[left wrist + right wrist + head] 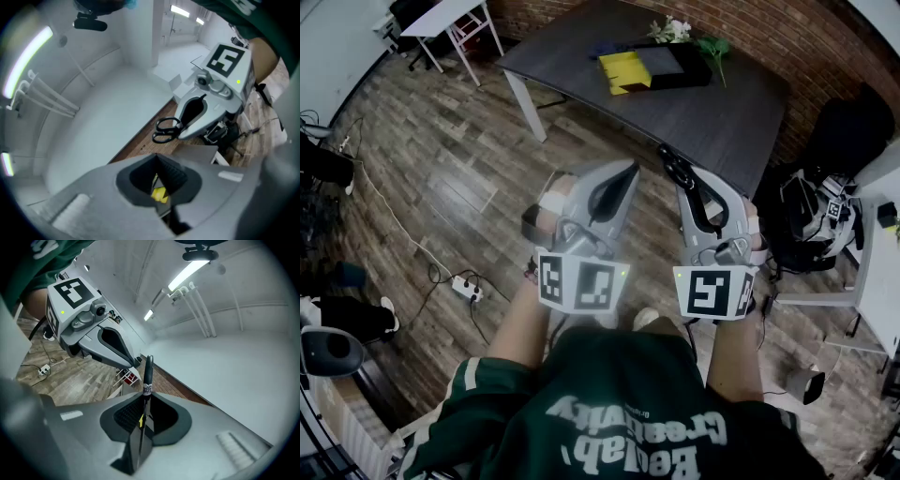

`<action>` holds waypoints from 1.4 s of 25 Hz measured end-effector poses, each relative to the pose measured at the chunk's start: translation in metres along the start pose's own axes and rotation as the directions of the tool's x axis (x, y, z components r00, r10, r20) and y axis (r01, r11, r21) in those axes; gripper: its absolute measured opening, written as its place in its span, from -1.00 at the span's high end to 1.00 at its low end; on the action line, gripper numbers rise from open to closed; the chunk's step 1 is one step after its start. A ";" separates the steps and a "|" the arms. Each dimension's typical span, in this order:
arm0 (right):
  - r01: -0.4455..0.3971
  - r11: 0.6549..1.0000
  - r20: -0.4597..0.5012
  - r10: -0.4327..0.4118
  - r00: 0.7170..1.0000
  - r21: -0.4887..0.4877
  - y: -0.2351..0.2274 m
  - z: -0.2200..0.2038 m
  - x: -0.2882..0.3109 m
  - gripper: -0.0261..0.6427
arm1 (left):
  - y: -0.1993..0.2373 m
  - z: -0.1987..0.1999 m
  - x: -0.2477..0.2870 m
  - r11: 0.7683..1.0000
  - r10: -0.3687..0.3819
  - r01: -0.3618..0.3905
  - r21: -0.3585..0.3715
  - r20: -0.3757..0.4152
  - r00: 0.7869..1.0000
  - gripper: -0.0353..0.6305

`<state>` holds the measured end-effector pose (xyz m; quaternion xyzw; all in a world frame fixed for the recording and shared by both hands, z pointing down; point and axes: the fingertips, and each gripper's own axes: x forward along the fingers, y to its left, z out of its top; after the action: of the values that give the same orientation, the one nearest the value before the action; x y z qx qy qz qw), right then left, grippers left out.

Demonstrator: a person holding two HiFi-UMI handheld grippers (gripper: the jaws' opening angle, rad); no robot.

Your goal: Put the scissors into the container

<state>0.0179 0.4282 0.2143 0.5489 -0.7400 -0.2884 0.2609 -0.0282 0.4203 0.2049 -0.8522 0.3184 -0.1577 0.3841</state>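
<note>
Right gripper (pixel 142 416) (jaws narrow) pinches scissors (pixel 148 373) — handles forward.

Hidden and unresolved items

The scissors (pixel 678 172) show only their black handles; the blades are hidden between the closed pads of the right gripper (pixel 692 197). On the far table (pixel 722 112), the yellow item (pixel 623 70) is too small to identify.

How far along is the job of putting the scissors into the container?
Done: the right gripper grips the black scissors. In hand: they are held in the air, short of the dark table. Left: bring them to the yellow container on it and release.
</note>
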 end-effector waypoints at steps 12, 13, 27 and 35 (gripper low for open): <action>-0.005 1.000 0.021 0.005 1.000 0.004 -0.002 0.000 0.006 0.78 | 0.003 -0.006 0.005 1.000 0.012 -0.012 0.006 -0.023 1.000 0.89; -0.006 1.000 0.022 0.006 1.000 0.004 -0.002 0.000 0.007 0.78 | 0.003 -0.006 0.006 1.000 0.012 -0.012 0.006 -0.024 1.000 0.89; -0.005 1.000 0.019 0.004 1.000 0.010 0.001 -0.002 0.003 0.78 | 0.004 -0.008 0.003 1.000 0.010 -0.010 0.001 -0.024 1.000 0.89; -0.003 1.000 0.014 0.003 1.000 0.000 0.008 0.007 0.001 0.78 | 0.006 -0.011 -0.008 1.000 0.008 -0.007 0.004 -0.016 1.000 0.89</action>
<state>0.0075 0.4305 0.2158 0.5456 -0.7426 -0.2920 0.2561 -0.0420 0.4164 0.2070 -0.8489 0.3243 -0.1636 0.3839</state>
